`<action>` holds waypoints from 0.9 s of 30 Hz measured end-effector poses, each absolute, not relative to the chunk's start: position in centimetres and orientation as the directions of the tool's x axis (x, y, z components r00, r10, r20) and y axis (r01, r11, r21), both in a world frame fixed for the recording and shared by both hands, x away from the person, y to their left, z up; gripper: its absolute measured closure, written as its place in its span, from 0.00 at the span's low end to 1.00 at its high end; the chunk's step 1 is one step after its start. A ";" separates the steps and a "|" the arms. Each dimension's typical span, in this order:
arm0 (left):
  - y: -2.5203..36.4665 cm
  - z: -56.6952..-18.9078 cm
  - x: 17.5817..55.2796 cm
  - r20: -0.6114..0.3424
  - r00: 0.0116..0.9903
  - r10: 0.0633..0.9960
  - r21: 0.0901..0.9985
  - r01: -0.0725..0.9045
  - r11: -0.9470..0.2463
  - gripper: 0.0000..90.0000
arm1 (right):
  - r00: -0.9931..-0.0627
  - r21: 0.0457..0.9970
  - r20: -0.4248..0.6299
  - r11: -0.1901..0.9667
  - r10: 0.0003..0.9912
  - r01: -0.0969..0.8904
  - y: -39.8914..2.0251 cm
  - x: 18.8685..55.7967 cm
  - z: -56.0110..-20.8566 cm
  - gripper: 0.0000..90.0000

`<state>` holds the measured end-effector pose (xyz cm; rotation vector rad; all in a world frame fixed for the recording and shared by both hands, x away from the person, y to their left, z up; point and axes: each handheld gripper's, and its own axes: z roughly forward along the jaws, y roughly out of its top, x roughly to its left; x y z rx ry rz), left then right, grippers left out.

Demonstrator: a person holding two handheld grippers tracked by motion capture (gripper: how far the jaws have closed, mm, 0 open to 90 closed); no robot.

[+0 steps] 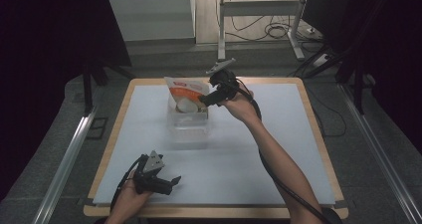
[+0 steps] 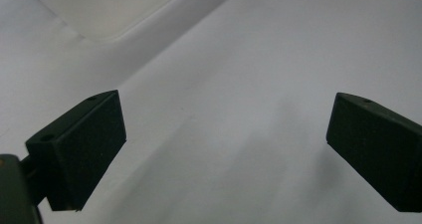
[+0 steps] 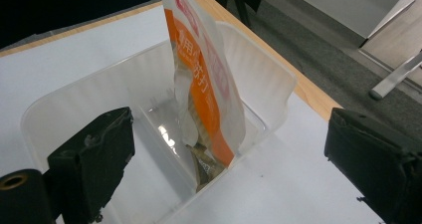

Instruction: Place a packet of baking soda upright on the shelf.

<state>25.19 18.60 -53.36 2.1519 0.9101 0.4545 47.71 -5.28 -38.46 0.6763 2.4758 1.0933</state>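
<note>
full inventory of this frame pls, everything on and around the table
pouch: 1, orange and white, upright in the bin
bin: 1, clear plastic, far middle of the table
table: 1, white top with wood edge, centre
desk frame: 1, pale metal, beyond the table
floor cables: several, dark, under the frame
left tongs: 1, black, open, low over the near left of the table
right tongs: 1, black, open, at the bin beside the pouch

A wooden worktop (image 1: 115,134) fills the middle of the frame, covered by a big white sheet (image 1: 278,149). A clear plastic box (image 1: 189,129) sits on the sheet, just above the middle.
</note>
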 end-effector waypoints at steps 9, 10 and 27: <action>18.6 -53.4 25.2 0.034 0.686 0.726 0.749 0.463 -0.473 0.03 | -0.830 0.761 -0.100 0.580 0.549 0.292 -6.2 47.0 -39.0 0.05; 18.6 -53.4 25.2 0.035 0.686 0.726 0.749 0.463 -0.474 0.03 | -0.830 0.761 -0.100 0.580 0.548 0.291 -6.3 46.9 -39.0 0.05; 18.5 -53.4 25.2 0.027 0.687 0.726 0.749 0.468 -0.470 0.03 | -0.832 0.766 -0.088 0.572 0.548 0.295 -7.8 46.0 -39.4 0.04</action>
